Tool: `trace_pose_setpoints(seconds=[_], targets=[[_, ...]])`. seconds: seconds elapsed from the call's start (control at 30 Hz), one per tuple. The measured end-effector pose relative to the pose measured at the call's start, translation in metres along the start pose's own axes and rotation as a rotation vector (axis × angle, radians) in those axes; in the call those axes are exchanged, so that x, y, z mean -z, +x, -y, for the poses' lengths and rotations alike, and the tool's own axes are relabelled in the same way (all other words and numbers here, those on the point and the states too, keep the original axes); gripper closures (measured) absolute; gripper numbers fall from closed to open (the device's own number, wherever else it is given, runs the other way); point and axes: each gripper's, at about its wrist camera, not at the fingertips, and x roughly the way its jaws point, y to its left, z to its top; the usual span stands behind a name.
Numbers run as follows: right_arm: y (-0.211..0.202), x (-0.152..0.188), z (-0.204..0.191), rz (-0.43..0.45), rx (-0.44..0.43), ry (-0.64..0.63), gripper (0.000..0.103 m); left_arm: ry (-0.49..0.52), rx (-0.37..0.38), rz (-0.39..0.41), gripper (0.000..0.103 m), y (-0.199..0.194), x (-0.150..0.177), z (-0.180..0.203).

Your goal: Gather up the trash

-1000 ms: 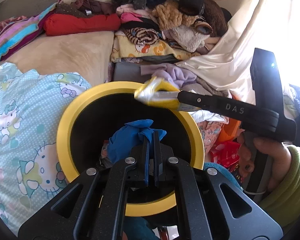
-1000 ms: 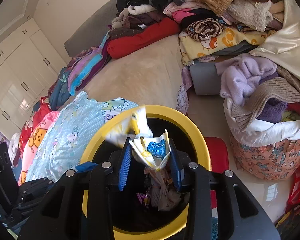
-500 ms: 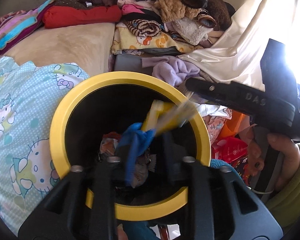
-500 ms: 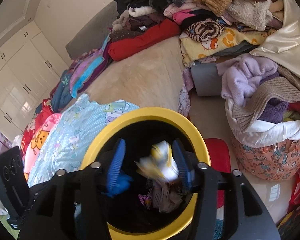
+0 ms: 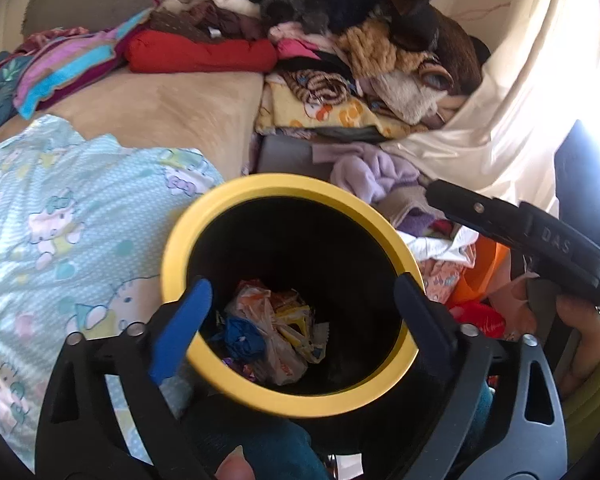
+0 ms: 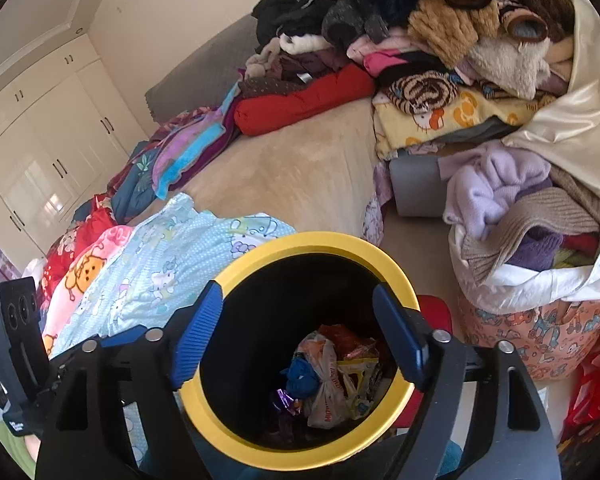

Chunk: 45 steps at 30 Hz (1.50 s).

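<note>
Both grippers are opening up empty over the yellow-rimmed bin (image 5: 292, 296) now – left gripper (image 5: 300, 312) having just dropped its blue wad (image 5: 242, 338), right gripper (image 6: 300, 344) its yellow wrapper (image 6: 360, 368) – so both bits are lying inside with the other trash, hands freeing up for more.

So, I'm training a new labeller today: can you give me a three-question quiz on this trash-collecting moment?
1. True or false: the left gripper holds a wrapper between its fingers.
2. Where does the blue crumpled item lie? A) on the bed B) inside the yellow-rimmed bin C) in the laundry basket
3. Fill in: the bin's inner wall is coloured ____.

Key: 1. False, nothing is between the fingers, and the jaws are opening. 2. B. 3. Black.
</note>
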Motion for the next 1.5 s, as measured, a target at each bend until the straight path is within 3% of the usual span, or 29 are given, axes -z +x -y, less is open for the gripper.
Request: trace_pose_setpoints(seconds=[0.03,0.4,0.73,1.03,1.33,1.5], targets=[[-0.003,0.0,-0.002,0.006,0.003,-0.005,0.022,-0.002,-0.013,0.011,0.011,-0.005,0.0,-0.001],[-0.037,0.014,-0.04,0.079,-0.019,-0.095,0.008,-0.07,-0.146,0.131,0.011,-0.067,0.006,-0.025],[-0.056,0.033,-0.077,0.149,-0.039,-0.173,0.006,-0.119,-0.264,0.238,0.011,-0.125,0.022,-0.045],[-0.076,0.059,-0.102,0.276,-0.046,-0.214,0.006,-0.1,-0.338,0.352,0.011,-0.165,0.04,-0.044],[-0.086,0.101,-0.121,0.38,-0.027,-0.275,0.006,-0.024,-0.358,0.426,0.011,-0.182,0.065,-0.032],[-0.081,0.115,-0.125,0.402,0.003,-0.286,0.006,-0.049,-0.372,0.459,0.011,-0.185,0.074,-0.035]])
